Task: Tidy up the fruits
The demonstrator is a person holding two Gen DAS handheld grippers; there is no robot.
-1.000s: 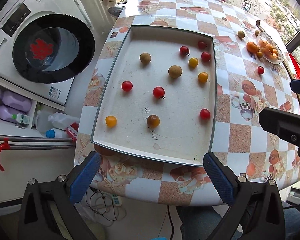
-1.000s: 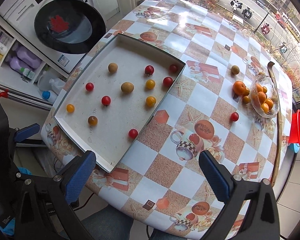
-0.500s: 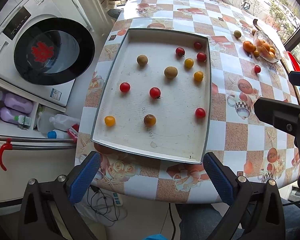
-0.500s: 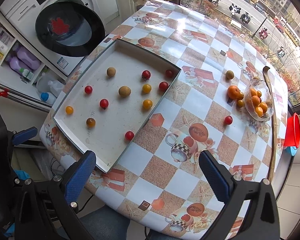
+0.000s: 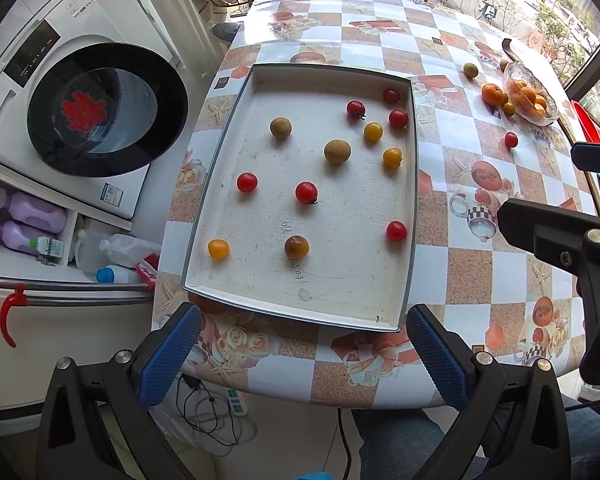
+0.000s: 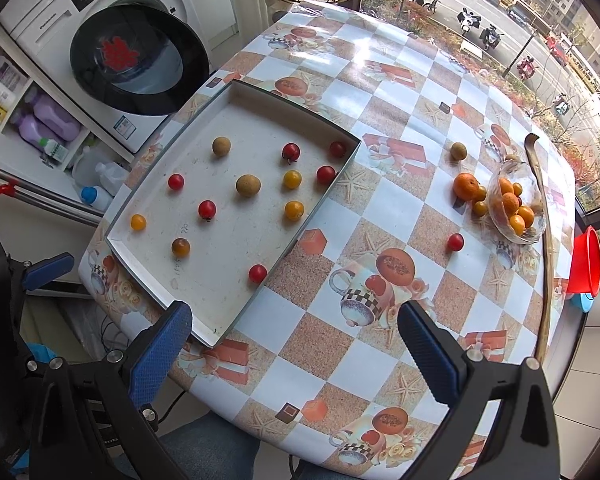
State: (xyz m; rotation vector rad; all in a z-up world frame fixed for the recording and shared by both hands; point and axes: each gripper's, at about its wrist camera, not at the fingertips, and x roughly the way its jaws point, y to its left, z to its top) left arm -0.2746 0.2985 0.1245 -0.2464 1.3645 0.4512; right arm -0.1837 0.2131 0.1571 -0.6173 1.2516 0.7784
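Observation:
A shallow white tray (image 5: 220, 184) (image 6: 156, 184) lies on the checkered table and holds several red, yellow and brown small fruits, such as a red tomato (image 5: 306, 192) (image 6: 207, 209). A glass bowl (image 6: 500, 216) (image 5: 548, 118) with several orange fruits stands at the far right. An orange (image 6: 465, 186), a brown fruit (image 6: 458, 151) and a red tomato (image 6: 455, 242) (image 5: 511, 139) lie loose on the table. My left gripper (image 5: 304, 356) is open and empty, held above the table's near edge. My right gripper (image 6: 296, 352) is open and empty, right of the tray.
A washing machine (image 5: 100, 112) (image 6: 140, 60) stands left of the table, with bottles (image 5: 32, 220) on a shelf and floor. A red bucket (image 6: 586, 264) stands at the far right. A wooden spoon (image 6: 546, 248) lies along the table's right edge. Cables lie on the floor (image 5: 216, 412).
Both grippers have pulled back and risen from the table, so the tray and fruits look smaller and farther. Nothing on the table has moved. Both stay open.

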